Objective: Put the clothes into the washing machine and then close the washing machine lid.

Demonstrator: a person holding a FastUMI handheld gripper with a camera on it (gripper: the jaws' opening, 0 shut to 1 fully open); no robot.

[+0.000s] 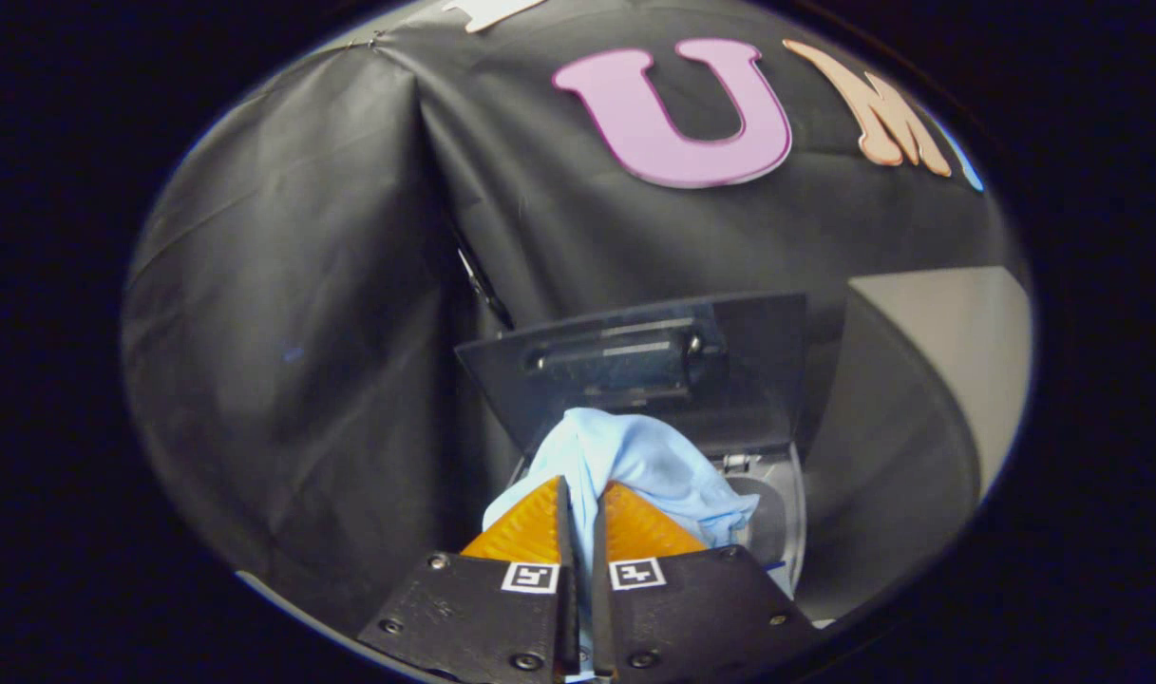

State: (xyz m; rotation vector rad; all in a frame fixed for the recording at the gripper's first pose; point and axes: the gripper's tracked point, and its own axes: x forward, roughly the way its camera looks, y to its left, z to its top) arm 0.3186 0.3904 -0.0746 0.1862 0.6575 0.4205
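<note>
The gripper (580,494) has its two orange fingers (525,527) drawn nearly together, only a thin slit between them, and both press on a fold of the light blue cloth (634,465) — the garment bunches up around and ahead of the fingertips. Just beyond it stands the washing machine lid (634,361), raised upright, its dark inner face toward the fingers. The rim of the washing machine (794,518) shows under the cloth — the garment hangs above the opening.
</note>
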